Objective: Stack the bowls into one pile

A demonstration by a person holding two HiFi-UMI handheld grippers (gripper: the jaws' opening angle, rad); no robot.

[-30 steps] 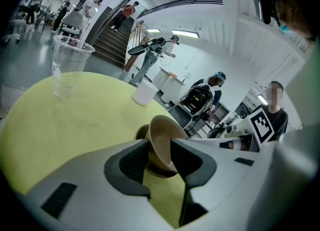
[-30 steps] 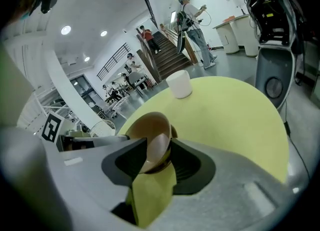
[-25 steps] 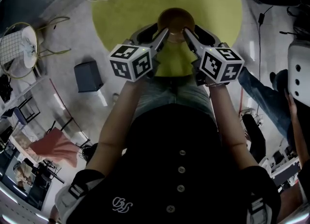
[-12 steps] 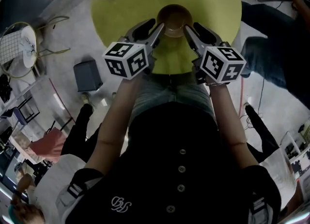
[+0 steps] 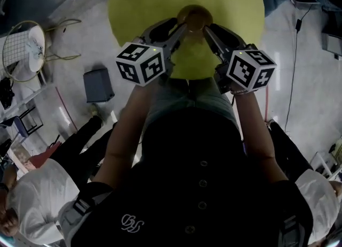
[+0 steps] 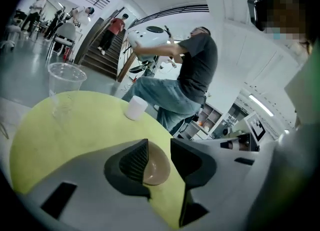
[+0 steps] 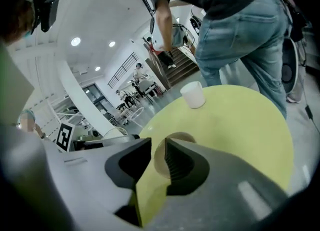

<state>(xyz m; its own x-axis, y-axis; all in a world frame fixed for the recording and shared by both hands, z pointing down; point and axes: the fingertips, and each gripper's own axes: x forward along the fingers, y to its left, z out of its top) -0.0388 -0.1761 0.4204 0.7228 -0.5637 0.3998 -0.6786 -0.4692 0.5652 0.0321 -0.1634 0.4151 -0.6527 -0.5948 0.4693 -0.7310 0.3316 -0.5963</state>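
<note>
**A:** Where's the bowl (image 5: 194,16) rn?

**B:** Upright on the yellow table (image 5: 149,10), approx mid-table. It's brown. Both grippers point at it from the near side. In the head view, one set of tips sits either side of it.

**A:** Left gripper (image 6: 159,142) – holding anything?

**B:** No. Its jaws stand apart w/ a clear gap. The bowl shows through that gap, down on the table and partly behind the left-hand pad. The pads aren't pressing on it.

**A:** And the right gripper (image 7: 158,142)?

**B:** Narrower. Its jaws have just been closing and only a slim gap is left. The bowl's rim curves behind the right-hand pad and peeks into the gap. It looks to lie past the tips, so nothing is pinched.

**A:** One bowl or several nested?

**B:** Can't tell – from above it reads as one rounded shape.

**A:** Other stuff on the table?

**B:** A clear plastic cup (image 6: 65,82) at the far left edge. Also a white paper cup (image 6: 136,108) near the far edge, well apart from the bowl. Both are upright.

**A:** Anyone nearby?

**B:** A person in jeans (image 6: 170,100) just past the table's far side. A few more people stand by a staircase (image 6: 100,45) in the background.
</note>
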